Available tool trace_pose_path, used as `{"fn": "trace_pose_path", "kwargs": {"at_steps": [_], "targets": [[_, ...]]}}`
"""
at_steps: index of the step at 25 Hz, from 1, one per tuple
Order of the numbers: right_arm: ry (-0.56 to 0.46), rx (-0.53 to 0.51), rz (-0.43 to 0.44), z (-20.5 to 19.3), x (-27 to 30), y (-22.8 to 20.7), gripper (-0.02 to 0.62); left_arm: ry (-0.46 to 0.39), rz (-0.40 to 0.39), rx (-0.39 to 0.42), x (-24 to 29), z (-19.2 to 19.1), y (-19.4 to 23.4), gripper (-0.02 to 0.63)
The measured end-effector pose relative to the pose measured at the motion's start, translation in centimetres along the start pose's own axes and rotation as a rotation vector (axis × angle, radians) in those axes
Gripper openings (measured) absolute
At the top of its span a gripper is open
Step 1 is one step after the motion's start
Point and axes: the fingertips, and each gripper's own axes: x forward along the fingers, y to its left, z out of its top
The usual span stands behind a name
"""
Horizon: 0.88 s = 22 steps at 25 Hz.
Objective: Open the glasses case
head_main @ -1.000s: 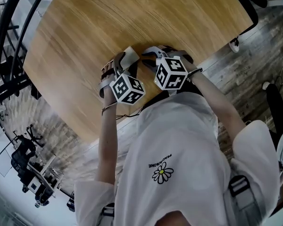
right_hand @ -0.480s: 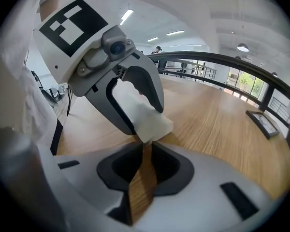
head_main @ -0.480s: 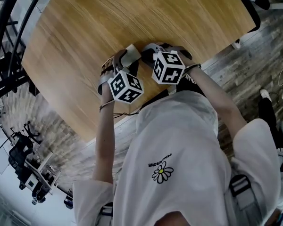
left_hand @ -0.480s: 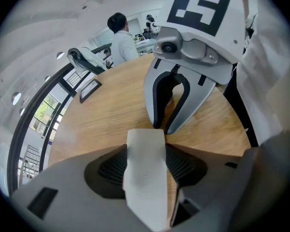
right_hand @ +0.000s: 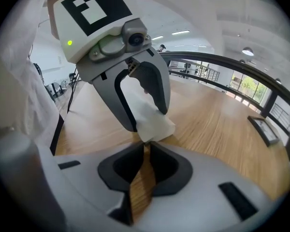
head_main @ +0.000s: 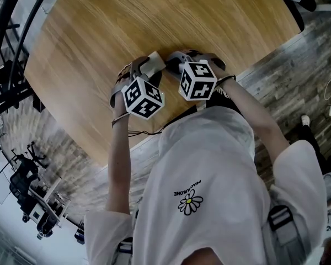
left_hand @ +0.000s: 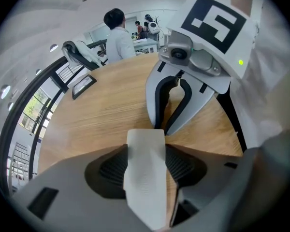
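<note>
Table (head_main: 110, 26): a wide wooden top. Both tongs are held over its near edge, close to the person's body.
Left tongs (left_hand: 146, 164): closed firmly on the pale glasses case (left_hand: 144, 151), with one dark ribbed pad pressed against each of its sides.
Right tongs (right_hand: 146, 148): directly opposite the left pair and nose to nose with it. The tips are drawn together, and only a thin wedge of table shows behind them.
Glasses case, place: held up off the table between the two tongs, carried wholly by the left.
Glasses case, long axis: it runs along the left tongs' own line, and its free end points straight at the right tongs.
Meeting point: the free corner of the case lies just at the right tips. I cannot tell whether they have nipped an edge of it or only touch it.
Coming move, as I judge it: the left holds the body steady, and the right, at the free end, must catch the lid's edge and draw it away along that axis.
</note>
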Motion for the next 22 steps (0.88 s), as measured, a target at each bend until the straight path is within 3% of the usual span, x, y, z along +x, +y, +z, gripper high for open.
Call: {"fn": "trace_pose_path", "kwargs": {"at_steps": [9, 12, 22], "targets": [[0.031, 0.016, 0.035, -0.1, 0.1, -0.2, 0.044, 0.011, -0.186, -0.051, -0.6, 0.2, 1.0, 0.252], [0.027, 0.018, 0.027, 0.2, 0.3, -0.5, 0.008, 0.022, -0.183, -0.029, -1.1, 0.1, 2.2, 0.252], [0.035, 0.021, 0.025, 0.1, 0.1, -0.6, 0.008, 0.014, -0.255, -0.059, -1.8, 0.1, 3.2, 0.253]]}}
